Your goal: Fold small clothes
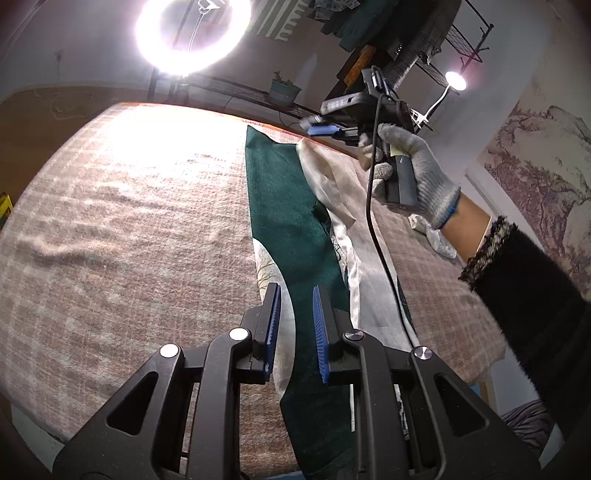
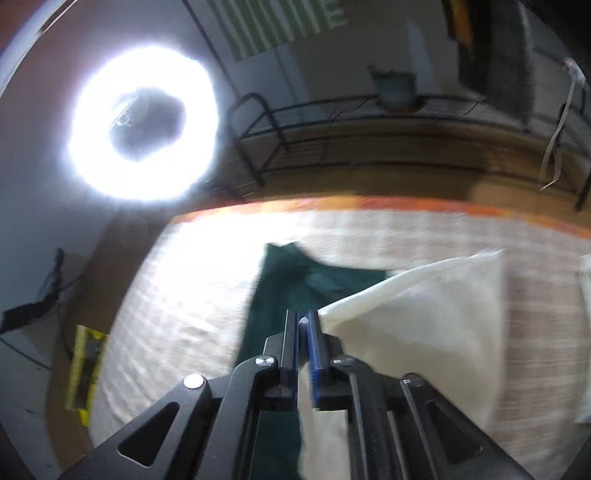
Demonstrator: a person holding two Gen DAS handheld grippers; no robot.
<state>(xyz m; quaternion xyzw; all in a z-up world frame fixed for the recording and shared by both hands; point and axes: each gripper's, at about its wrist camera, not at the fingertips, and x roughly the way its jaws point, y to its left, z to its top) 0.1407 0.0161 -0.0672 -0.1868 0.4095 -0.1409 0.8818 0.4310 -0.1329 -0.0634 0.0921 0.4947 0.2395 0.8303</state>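
Observation:
A small garment, dark green [image 1: 284,206] with a cream satin side [image 1: 332,184], lies stretched along the checked blanket [image 1: 129,229]. My left gripper [image 1: 295,325] is open just above its near end, with cloth showing between the fingers. My right gripper [image 1: 325,130], held by a gloved hand, is at the far end. In the right wrist view the right gripper [image 2: 303,325] is shut on the cream cloth's [image 2: 413,317] edge and lifts it over the green part [image 2: 291,284].
A bright ring light [image 1: 192,33] and a wire shelf with a potted plant [image 1: 283,90] stand behind the table. A black cable [image 1: 373,221] hangs from the right gripper across the cloth. A crumpled white item [image 1: 436,236] lies at the right.

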